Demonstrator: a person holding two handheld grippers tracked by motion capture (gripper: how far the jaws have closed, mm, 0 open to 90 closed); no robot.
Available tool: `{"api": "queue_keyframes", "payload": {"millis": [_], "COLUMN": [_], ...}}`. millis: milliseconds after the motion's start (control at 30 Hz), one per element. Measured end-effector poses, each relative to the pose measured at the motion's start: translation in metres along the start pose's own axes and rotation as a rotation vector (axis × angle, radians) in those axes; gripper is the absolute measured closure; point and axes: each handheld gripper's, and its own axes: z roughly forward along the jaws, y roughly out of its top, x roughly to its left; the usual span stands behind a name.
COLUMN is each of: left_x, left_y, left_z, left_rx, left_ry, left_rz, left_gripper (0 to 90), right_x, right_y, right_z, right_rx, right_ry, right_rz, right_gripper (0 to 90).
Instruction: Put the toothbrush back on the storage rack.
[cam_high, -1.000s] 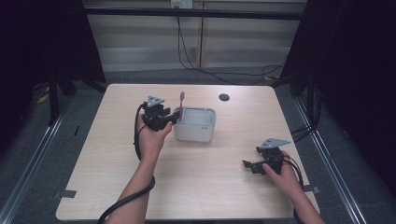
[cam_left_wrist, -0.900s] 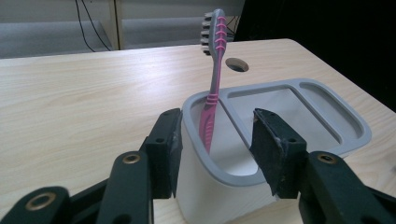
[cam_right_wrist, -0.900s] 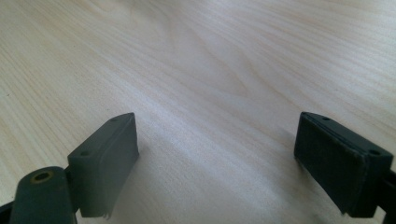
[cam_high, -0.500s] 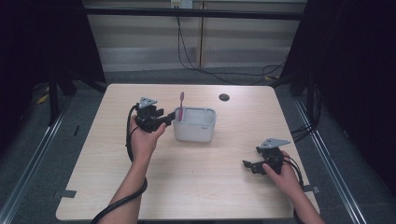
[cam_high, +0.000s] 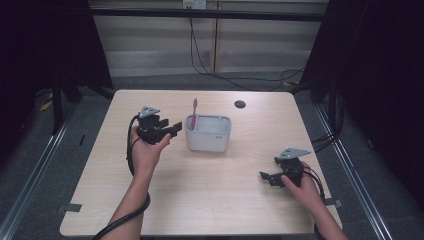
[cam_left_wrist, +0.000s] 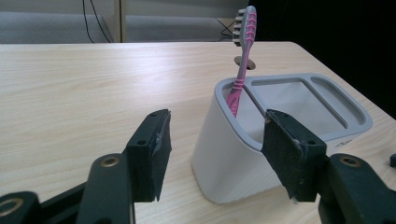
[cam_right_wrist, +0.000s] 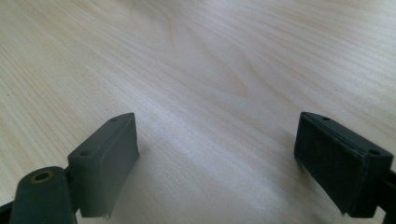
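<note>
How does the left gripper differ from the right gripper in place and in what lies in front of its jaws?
The left gripper is held beside the grey holder, facing it and the pink toothbrush; its jaws have just been opening, with nothing between them. The right gripper sits apart near the table's near right corner, facing bare wood. Both are open, empty and black.

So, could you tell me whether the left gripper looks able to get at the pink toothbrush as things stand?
Probably yes: the left gripper is open beside the grey holder, and the pink toothbrush stands above its rim with nothing between.
</note>
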Motion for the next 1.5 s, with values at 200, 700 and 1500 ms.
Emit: {"api": "queue_keyframes", "payload": {"millis": [200, 700, 1500], "left_x": [0.006, 0.016, 0.032], "left_y": [-0.004, -0.013, -0.029], "left_z": [-0.004, -0.012, -0.03], "left_rx": [-0.008, 0.006, 0.025], "left_ry": [-0.001, -0.018, -0.046], "left_rz": [0.001, 0.005, 0.011], "left_gripper": [36.1, 22.3, 15.2], "right_x": [0.0, 0.0, 0.0], "right_y": [0.0, 0.0, 0.0], "right_z": [0.0, 0.0, 0.0], "right_rx": [0.0, 0.0, 0.0], "right_ry": [0.0, 0.0, 0.0], "right_rz": [0.0, 0.0, 0.0], "right_gripper": [12.9, 12.9, 12.9]}}
